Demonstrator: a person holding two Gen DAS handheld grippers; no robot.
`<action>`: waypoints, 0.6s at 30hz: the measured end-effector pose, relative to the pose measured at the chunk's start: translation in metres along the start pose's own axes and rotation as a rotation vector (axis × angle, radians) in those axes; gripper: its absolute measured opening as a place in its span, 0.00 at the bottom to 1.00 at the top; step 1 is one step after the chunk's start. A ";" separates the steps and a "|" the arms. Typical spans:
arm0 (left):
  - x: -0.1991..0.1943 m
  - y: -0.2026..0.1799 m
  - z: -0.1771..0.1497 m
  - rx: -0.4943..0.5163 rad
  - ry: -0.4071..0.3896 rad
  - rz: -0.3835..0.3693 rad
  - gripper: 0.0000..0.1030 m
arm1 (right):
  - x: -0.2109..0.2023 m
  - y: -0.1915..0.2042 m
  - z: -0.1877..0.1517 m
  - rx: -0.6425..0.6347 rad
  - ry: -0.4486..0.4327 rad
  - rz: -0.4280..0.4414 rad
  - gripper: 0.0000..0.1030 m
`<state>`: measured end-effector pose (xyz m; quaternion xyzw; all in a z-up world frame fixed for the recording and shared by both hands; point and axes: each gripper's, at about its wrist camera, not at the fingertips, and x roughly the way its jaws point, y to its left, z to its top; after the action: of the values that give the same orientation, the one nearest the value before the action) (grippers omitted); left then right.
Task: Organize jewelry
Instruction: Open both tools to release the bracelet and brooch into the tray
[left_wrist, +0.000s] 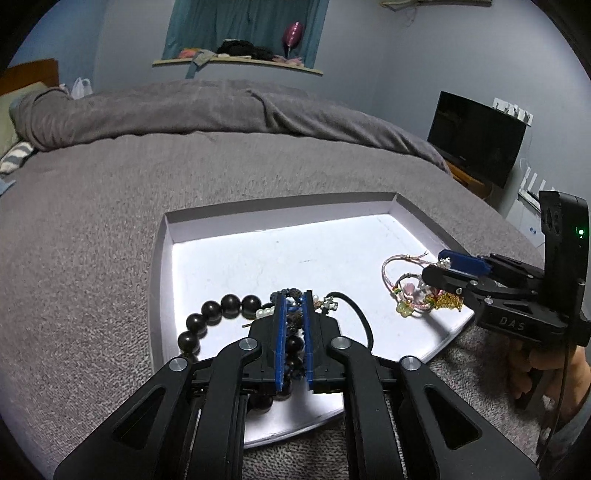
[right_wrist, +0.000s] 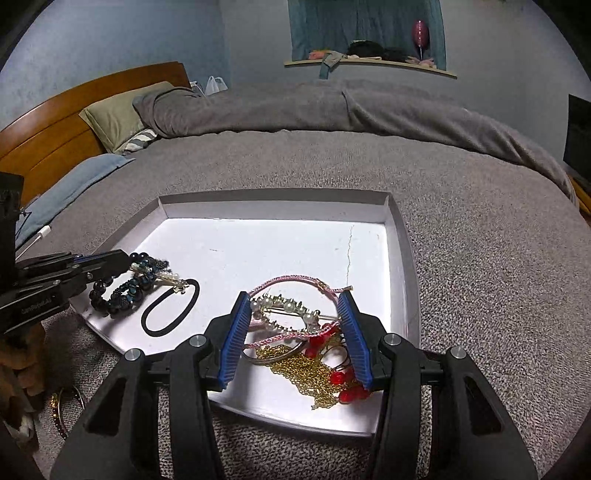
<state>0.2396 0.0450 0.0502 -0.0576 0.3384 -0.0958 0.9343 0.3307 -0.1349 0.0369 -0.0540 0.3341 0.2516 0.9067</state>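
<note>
the left gripper pinches the limp, tangle-prone dark bead bracelet mid-strand; the right gripper gapes over a gold chain.

Dim room, tray floor glaring white, fisheye-bent edges.

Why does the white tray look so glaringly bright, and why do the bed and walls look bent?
Left wrist view: the white tray floor is blown out to a glare while the room stays dim; the bed bulges and the corners go black, from the fisheye lens. Right wrist view: same washed-out tray floor, though a crack still shows; the headboard curves, and the far sill is soft.
</note>
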 end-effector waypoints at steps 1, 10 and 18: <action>0.000 0.001 0.000 -0.001 0.001 -0.001 0.16 | -0.001 0.000 0.000 0.001 -0.004 0.002 0.48; -0.013 0.014 0.004 -0.050 -0.030 -0.035 0.41 | -0.025 -0.015 0.000 0.071 -0.088 0.042 0.48; -0.032 0.047 0.008 -0.153 -0.069 -0.037 0.47 | -0.038 -0.025 -0.001 0.105 -0.114 0.041 0.48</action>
<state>0.2274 0.0985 0.0683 -0.1384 0.3112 -0.0849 0.9364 0.3176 -0.1727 0.0584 0.0148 0.2958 0.2551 0.9204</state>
